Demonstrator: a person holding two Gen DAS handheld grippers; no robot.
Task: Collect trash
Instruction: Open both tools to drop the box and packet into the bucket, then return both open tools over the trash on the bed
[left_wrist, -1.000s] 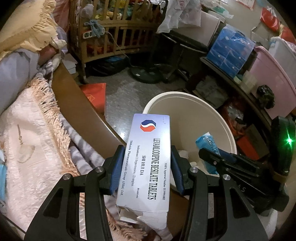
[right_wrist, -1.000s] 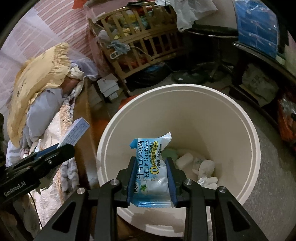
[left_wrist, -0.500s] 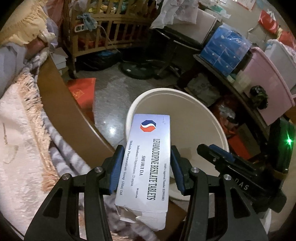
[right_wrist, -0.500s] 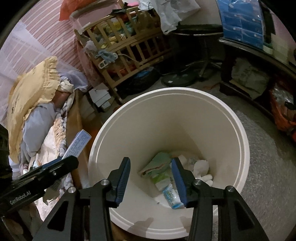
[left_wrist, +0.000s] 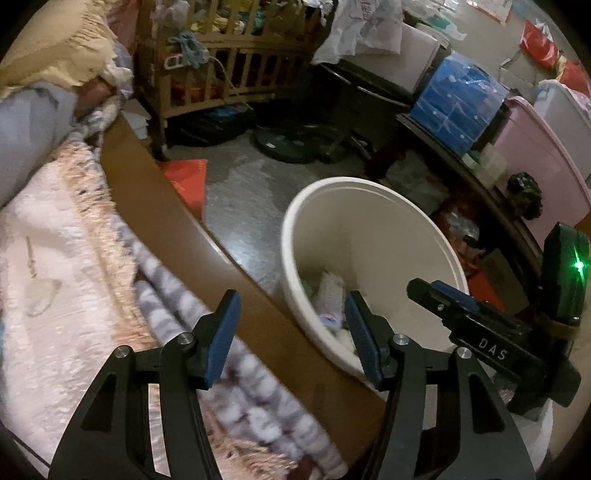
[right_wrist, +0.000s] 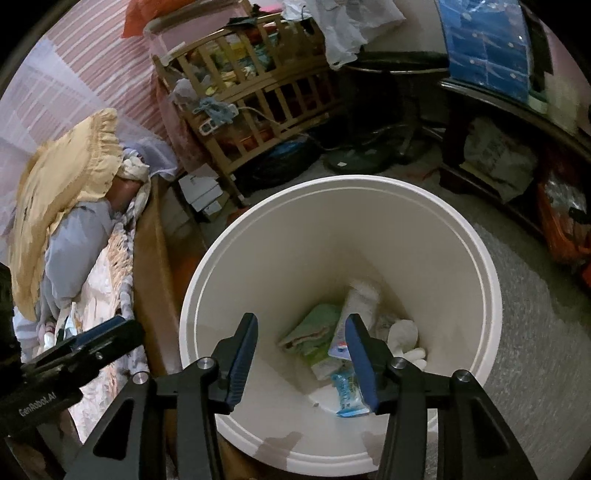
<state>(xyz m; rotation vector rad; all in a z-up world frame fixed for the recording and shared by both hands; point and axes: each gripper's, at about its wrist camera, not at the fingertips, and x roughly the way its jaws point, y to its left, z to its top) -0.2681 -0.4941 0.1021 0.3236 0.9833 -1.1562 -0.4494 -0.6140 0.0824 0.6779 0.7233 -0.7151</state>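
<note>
Right wrist view, looking straight down into one white bin (right_wrist: 491, 295), and the trash is at its bottom: one blue snack wrapper (right_wrist: 347, 395), one white pill box (right_wrist: 354, 317) with a red-and-blue mark, one green folded packet (right_wrist: 314, 332), and a clump of white tissue (right_wrist: 406, 339) whose pieces run together, so no count there. Right claw (right_wrist: 303, 362) hangs over the bin's near rim, angled down into it, blue pads parted and opening, with nothing between them, only the trash far below.

Over to the left wrist view: left claw (left_wrist: 291, 332) is tilted down too, hovering just left of the bin (left_wrist: 406, 199), above the brown bed edge (left_wrist: 177, 206) and the grey-and-white blanket (left_wrist: 229, 369). Its two pads stand wide and are spreading wider, gripping nothing. Right of it, over the bin, the other claw pokes in from the side, one green light (left_wrist: 578, 264) glowing on its body. Two claws, both empty-handed.
</note>
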